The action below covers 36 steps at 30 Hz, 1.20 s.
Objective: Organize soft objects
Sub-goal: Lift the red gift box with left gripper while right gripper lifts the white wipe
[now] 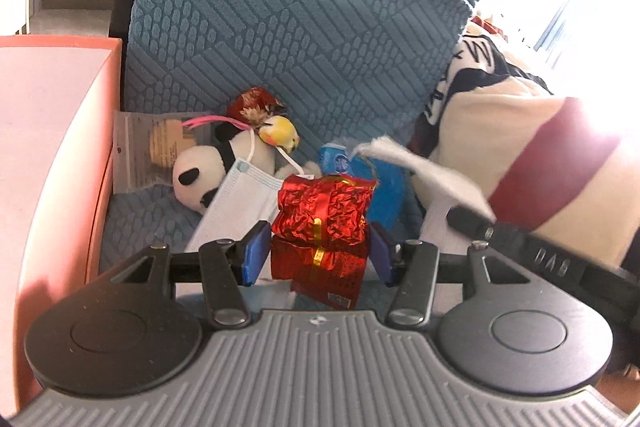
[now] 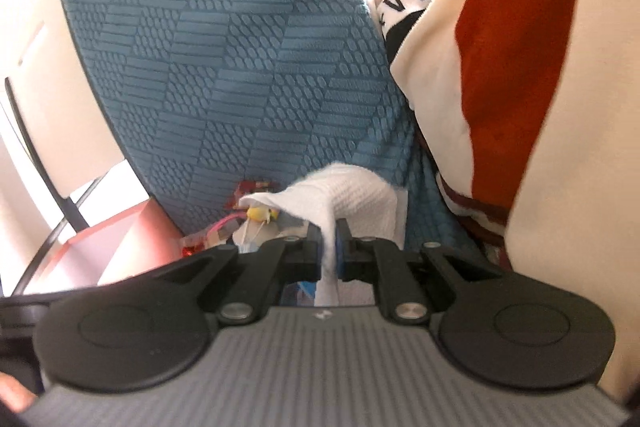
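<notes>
On a blue textured couch [image 1: 288,27] lies a pile: a panda plush [image 1: 208,175], a blue face mask [image 1: 236,203], a small yellow toy [image 1: 278,137], a blue packet [image 1: 360,179] and a red foil pack [image 1: 324,227]. My left gripper [image 1: 318,253] is open, with the red foil pack between its blue pads, apart from both. My right gripper [image 2: 328,247] is shut on a white cloth [image 2: 344,199] and holds it above the pile; the cloth also shows in the left wrist view [image 1: 420,167].
An orange box [image 1: 52,155] stands at the left against the couch. A clear bag with a brown item [image 1: 156,151] leans by it. A cream, red and black blanket [image 1: 520,155] is heaped at the right; it also fills the right of the right wrist view [image 2: 520,67].
</notes>
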Each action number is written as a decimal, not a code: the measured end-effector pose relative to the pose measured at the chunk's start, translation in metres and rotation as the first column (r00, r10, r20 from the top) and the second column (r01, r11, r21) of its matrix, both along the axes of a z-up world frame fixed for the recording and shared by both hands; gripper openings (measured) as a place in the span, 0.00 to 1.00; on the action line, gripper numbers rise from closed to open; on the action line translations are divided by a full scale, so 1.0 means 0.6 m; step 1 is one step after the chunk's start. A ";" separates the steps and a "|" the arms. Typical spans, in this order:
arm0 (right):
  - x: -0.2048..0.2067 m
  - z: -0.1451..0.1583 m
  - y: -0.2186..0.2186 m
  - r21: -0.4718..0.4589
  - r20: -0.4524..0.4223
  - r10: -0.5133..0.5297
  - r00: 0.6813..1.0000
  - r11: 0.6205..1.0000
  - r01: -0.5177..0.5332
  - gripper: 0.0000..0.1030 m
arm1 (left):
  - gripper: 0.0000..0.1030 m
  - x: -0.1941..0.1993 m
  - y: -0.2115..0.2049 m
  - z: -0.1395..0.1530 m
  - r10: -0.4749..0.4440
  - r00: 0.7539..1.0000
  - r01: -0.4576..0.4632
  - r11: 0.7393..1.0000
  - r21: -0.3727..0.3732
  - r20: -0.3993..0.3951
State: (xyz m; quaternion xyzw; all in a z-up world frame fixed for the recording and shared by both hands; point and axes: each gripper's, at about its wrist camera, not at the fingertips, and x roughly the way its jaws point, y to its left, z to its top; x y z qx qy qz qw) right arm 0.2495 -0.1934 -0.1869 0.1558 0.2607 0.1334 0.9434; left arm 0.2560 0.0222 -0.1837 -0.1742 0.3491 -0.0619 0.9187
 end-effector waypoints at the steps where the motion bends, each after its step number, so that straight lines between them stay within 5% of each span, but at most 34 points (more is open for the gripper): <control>1: -0.008 -0.003 0.001 -0.013 -0.014 -0.001 1.000 1.000 0.001 0.10 | 0.57 -0.005 -0.002 0.001 -0.003 1.000 0.003 1.000 0.005 0.002; 6: -0.037 -0.013 0.016 -0.097 -0.088 -0.005 0.996 0.995 -0.003 0.10 | 0.57 -0.036 -0.010 0.011 -0.012 1.000 0.012 1.000 0.020 0.005; 23: -0.150 0.001 0.059 -0.122 -0.120 0.020 0.993 0.992 -0.034 0.10 | 0.57 -0.152 0.025 0.025 0.033 0.999 -0.033 0.999 -0.022 -0.036; 30: -0.117 -0.033 0.055 -0.111 -0.107 0.039 0.993 0.992 -0.051 0.12 | 0.57 -0.163 0.038 0.018 0.065 0.997 -0.066 0.997 -0.032 -0.046; 32: -0.097 -0.048 0.054 -0.134 -0.100 0.016 0.995 0.991 -0.029 0.22 | 0.57 -0.159 0.038 0.014 0.073 0.996 -0.074 0.997 -0.022 -0.046; 34: -0.081 -0.065 0.053 -0.148 -0.094 -0.003 0.996 0.989 -0.011 0.44 | 0.57 -0.155 0.036 0.010 0.076 0.996 -0.077 0.997 -0.011 -0.047; 36: -0.063 -0.080 0.051 -0.137 -0.106 0.001 0.994 0.990 -0.016 0.44 | 0.57 -0.152 0.033 0.006 0.075 0.996 -0.075 0.997 -0.009 -0.051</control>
